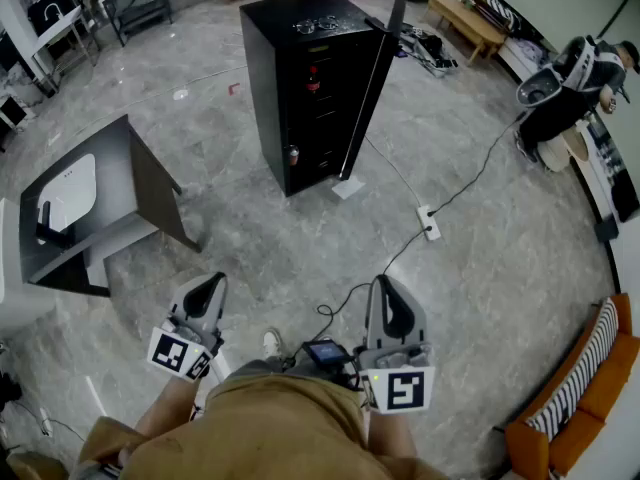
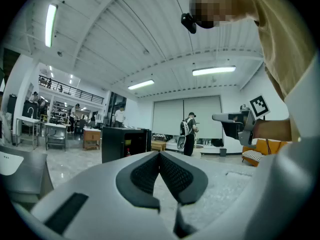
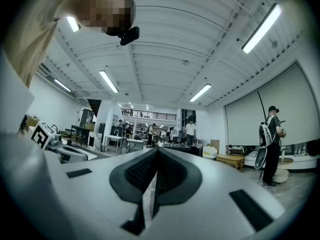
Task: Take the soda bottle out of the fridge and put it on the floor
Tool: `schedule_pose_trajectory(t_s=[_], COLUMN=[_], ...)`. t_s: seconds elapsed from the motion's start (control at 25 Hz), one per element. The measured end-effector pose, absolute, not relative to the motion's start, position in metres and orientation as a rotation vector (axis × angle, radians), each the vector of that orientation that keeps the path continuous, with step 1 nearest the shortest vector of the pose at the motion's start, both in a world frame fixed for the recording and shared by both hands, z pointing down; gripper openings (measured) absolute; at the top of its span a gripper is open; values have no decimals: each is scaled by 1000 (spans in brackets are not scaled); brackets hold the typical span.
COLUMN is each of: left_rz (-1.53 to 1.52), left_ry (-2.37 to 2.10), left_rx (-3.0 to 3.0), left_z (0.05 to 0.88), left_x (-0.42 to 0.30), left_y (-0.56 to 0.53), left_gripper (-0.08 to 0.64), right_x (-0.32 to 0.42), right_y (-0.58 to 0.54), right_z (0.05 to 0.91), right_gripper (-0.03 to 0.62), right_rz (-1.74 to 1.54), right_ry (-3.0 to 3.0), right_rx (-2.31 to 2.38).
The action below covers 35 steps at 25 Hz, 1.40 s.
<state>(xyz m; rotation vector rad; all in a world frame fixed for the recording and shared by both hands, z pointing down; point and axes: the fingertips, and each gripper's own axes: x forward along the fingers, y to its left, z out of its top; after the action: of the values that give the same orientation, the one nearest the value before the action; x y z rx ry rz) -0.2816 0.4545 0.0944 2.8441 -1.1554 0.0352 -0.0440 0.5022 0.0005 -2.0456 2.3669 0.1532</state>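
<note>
The black fridge stands on the floor ahead with its door swung open to the right. A bottle with red on it stands on an upper shelf, and a smaller item sits on a lower shelf. In the left gripper view the fridge is far off, with a red spot inside. My left gripper and right gripper are held low near my body, well short of the fridge. Both are shut and hold nothing.
A dark table stands at the left. A power strip and its cable lie on the floor between me and the fridge. A person stands at the far right, an orange sofa at the lower right, and a wooden bench behind.
</note>
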Motion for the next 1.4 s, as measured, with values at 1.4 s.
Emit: schedule_pose_trajectory(t_s=[1.4], left_rz=[-109], left_ry=[-1256], left_rx=[2884], left_z=[50], left_x=[-184], left_y=[459], left_gripper=[2], right_x=[1], right_y=[516], right_z=[-16], right_gripper=[2], right_rz=[277], right_ry=[2455], right_rx=[-1883])
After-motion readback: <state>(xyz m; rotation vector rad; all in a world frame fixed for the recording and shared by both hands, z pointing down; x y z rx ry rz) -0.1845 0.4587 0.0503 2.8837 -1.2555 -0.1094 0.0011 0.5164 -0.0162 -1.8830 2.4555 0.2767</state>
